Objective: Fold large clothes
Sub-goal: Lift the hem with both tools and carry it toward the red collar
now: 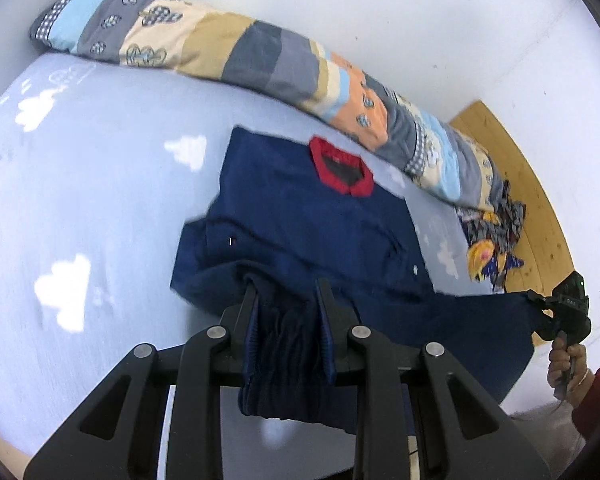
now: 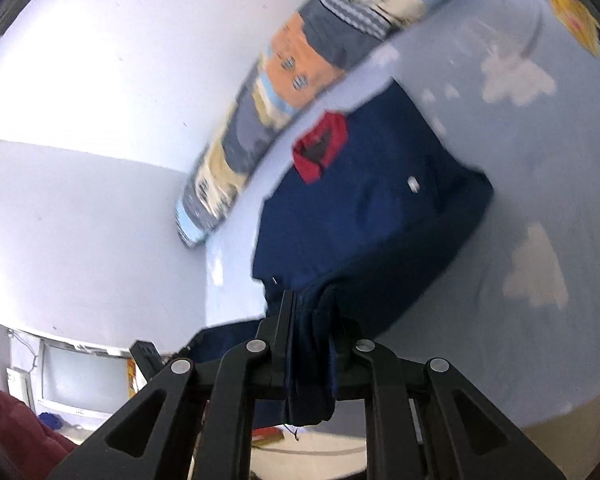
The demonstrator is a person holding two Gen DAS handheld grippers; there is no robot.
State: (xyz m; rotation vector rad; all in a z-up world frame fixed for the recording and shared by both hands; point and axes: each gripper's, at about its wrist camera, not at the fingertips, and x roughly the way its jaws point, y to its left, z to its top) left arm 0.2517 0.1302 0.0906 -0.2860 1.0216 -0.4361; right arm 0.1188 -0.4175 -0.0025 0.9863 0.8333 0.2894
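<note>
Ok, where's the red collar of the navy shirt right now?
The red collar is at the far end of the navy shirt, flat on the light blue bedsheet. It lies just short of the patchwork quilt roll along the wall.

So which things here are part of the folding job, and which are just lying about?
In the job:
- navy shirt with red collar
- left tongs, shut on its hem
- right tongs, shut on its hem
- bed sheet it lies on

Lying about:
- patchwork quilt
- heap of patterned clothes
- monitor

Sweater (image 2: 364, 208) blurred — hem hidden between tool fingers.
</note>
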